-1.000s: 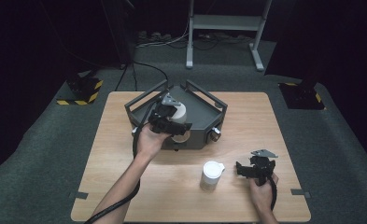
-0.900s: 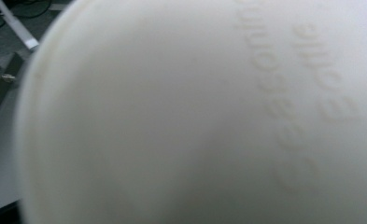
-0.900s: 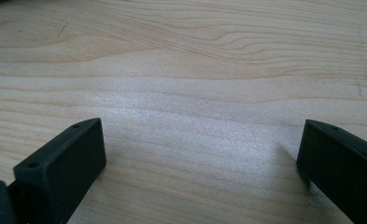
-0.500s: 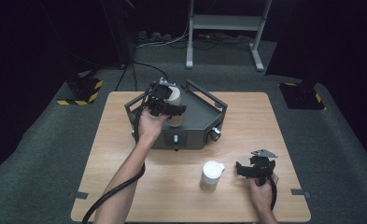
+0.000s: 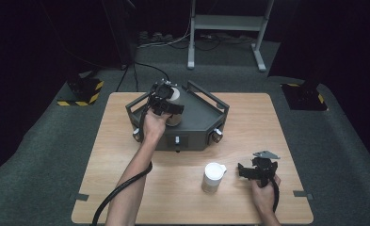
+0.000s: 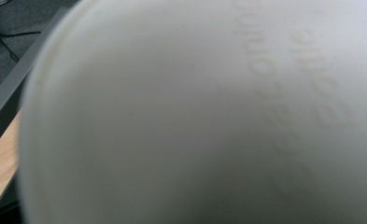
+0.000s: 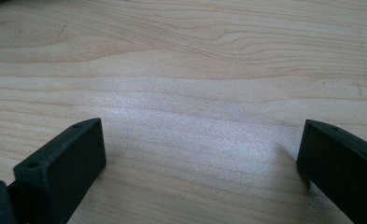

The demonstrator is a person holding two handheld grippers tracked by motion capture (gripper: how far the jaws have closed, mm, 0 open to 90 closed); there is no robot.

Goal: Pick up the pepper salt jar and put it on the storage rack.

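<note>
Left tongs pinch a white cup above the grey machine at the desk's far side. Right tongs rest spread on the near right, beside another white cup.

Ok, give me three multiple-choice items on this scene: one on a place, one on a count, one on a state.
1. Where is the white container with the spout?
A. on the bare table
B. on the grey machine
C. on the floor

2. How many round knobs show on the grey machine's front?
A. one
B. two
C. five

3. How stands the right claw?
A. open, holding nothing
C. shut on a cable
B. shut on a cup

Key: 1 A, wood lies all round it; 2 B, one at each front corner; 3 A, only tabletop between its jaws.
</note>
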